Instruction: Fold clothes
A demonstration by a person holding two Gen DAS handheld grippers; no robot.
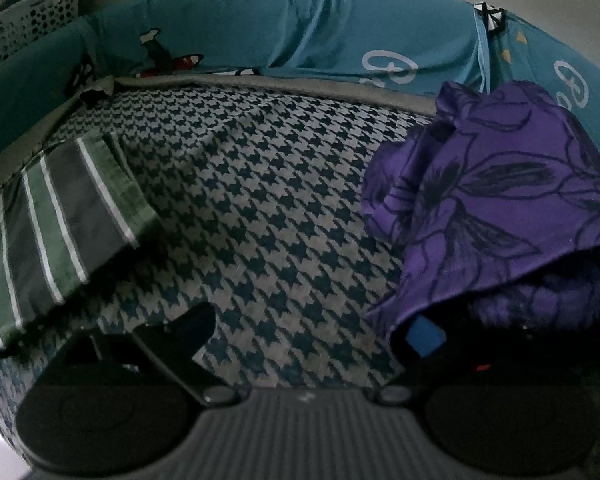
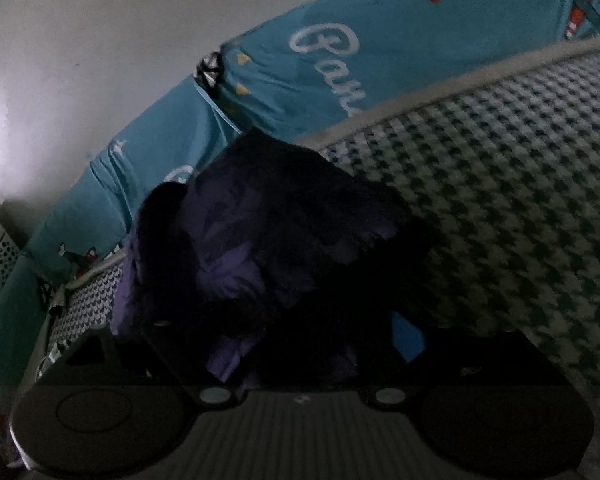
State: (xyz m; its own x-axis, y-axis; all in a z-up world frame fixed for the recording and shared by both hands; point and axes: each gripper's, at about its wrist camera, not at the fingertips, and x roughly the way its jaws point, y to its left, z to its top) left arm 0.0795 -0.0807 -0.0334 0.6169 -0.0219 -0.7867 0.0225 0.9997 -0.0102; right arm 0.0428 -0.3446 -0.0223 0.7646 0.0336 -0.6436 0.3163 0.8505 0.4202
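Nearest the lens, the left hand-held gripper (image 1: 300, 332) stands released over the houndstooth bed cover (image 1: 260, 208), striped folded cloth (image 1: 64, 220) at left. Purple floral garment (image 1: 496, 208) lies right, bunched between the right hand-held gripper (image 2: 284, 344) fingers; grip unclear.

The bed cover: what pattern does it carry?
Dark-and-pale houndstooth bed cover, clearest in the left wrist view.

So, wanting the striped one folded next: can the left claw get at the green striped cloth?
Probably yes: the left claw stands open, and the green striped cloth lies uncovered on the houndstooth cover, nothing between.
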